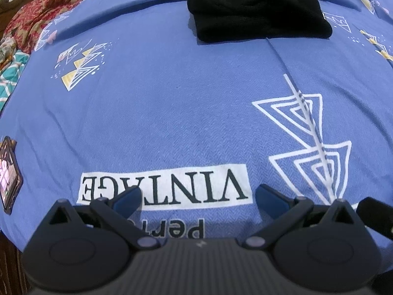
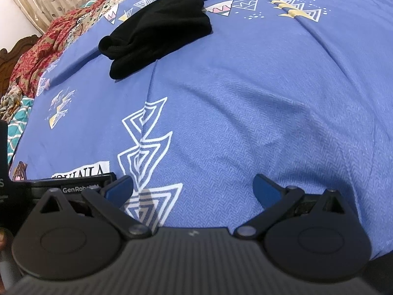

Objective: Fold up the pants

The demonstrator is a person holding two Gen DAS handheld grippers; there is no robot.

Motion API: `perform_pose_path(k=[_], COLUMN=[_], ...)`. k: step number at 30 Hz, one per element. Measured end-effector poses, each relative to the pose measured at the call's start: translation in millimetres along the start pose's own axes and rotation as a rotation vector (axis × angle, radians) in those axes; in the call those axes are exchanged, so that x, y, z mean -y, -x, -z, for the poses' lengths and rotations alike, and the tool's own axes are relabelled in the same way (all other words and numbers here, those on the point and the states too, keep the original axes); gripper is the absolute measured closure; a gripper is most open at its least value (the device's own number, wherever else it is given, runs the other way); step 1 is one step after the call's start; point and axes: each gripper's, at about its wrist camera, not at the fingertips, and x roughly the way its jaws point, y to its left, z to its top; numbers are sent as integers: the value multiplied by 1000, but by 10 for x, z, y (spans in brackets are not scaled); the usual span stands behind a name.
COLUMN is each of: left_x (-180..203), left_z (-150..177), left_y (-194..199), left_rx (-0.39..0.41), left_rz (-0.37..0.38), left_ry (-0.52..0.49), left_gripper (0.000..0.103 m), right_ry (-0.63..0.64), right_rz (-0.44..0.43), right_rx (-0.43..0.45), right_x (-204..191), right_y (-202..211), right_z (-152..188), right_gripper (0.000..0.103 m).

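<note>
The black, soft-knit pants (image 1: 258, 9), already gathered into a compact folded bundle, are seen lying on the periwinkle-blue printed bedspread (image 1: 172, 103), far up the bed and well apart from both tools. In the left wrist view the bundle's long axis is laid roughly across the frame, its thicker rolled edge turned toward the upper left; in the right wrist view the same bundle (image 2: 157, 32) is shown running diagonally, from a rounded, bunched end at the lower left up to a flatter end at the upper right. Which end is the waistband cannot be told, since the dark cloth hides its detail. The left gripper (image 1: 197, 196) is held low over a white label printed with the word "VINTAGE" (image 1: 164, 186), its blue-padded fingers (image 1: 127, 198) spread wide with nothing between them. The right gripper (image 2: 194, 189) is likewise spread and empty, above a white nested-triangle pattern (image 2: 145, 147) on the cloth. A phone in a dark case (image 1: 9, 174) is set at the bedspread's left edge, and a red floral quilt (image 1: 36, 12) is heaped beyond the far left corner.
</note>
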Motion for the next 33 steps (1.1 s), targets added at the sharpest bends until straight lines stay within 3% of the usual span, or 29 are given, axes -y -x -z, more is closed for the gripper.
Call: perform_pose_path(k=[7,16,33], left_x=[76,-68,35], left_z=[38,31,28], left_y=[44,-2,52], left_rx=[25,2,34], left_rz=[-42,17,-30], left_ry=[4,70,-57], left_gripper=[0,0,0], right_ry=[10,26,32], right_rz=[-5,1,20], right_rx=[0,5,7], right_x=[-3,-28,-102], right_y=[0,1,-25], right_z=[3,20,35], right_gripper=[0,0,0])
